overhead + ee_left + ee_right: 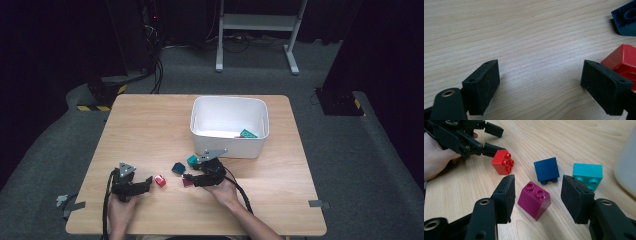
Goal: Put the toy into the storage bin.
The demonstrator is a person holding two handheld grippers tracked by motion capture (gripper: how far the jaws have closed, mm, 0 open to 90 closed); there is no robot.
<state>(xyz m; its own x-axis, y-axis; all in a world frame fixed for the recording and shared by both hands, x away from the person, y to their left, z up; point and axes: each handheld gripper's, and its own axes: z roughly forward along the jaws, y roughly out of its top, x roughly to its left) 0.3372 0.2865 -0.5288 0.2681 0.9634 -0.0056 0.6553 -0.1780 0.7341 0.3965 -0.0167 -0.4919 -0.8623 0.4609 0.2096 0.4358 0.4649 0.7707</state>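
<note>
Magenta brick (pixel 534 200) on wood table (pixel 145 130), near of white bin (pixel 229 126), between spread jaws of right gripper (pixel 537 196), pads not touching. Blue brick (pixel 546 169), teal brick (pixel 587 173) just beyond. Left gripper (pixel 540 82) open, empty; red brick (pixel 622 62) beside its right jaw.

**Occlusions and cut-offs**

Left gripper view: red brick (pixel 624 62) partly behind one jaw, cut by right edge; dark blue brick (pixel 625 21) cut at corner. Right gripper view: white bin (pixel 627 167) blurred, cropped. High view: green piece (pixel 248 133) in bin too small to identify.
</note>
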